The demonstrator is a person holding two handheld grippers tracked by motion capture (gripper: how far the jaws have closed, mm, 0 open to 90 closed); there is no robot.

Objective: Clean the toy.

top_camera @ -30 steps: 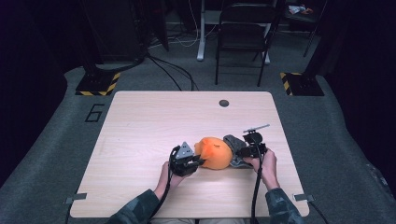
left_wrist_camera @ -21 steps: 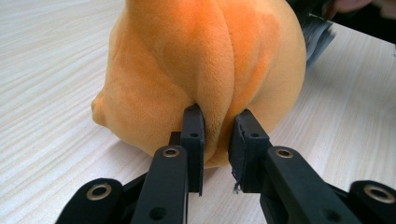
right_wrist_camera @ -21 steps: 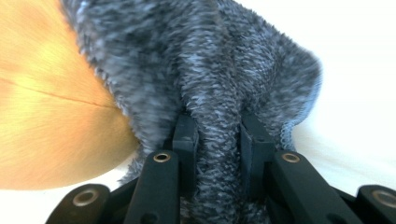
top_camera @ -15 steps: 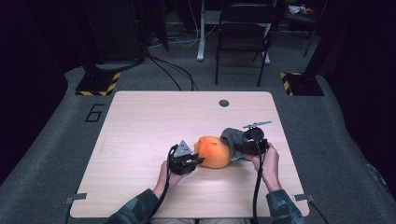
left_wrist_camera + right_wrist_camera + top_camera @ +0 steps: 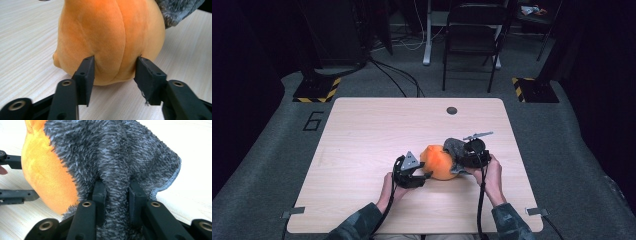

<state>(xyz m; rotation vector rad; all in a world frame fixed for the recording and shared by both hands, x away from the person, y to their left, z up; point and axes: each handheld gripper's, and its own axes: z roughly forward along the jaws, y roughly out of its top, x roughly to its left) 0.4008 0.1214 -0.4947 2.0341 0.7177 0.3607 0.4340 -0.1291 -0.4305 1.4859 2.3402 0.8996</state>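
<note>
Both jaws meet the toy: your right gripper (image 5: 115, 191) pinches the grey cloth (image 5: 120, 152), while your left gripper (image 5: 113, 68), just opening, loosely straddles the orange plush (image 5: 110, 32).

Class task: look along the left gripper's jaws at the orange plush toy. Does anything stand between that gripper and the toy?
Nothing visible does. The left gripper has just been opening its jaws, and the orange plush toy bulges straight between them, the pads at its sides. The grey fuzzy cloth drapes the toy's far side, where the right gripper pinches it.

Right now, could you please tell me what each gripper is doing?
Left gripper: jaws just opening around the orange plush.
Right gripper: shut on the grey cloth.
</note>
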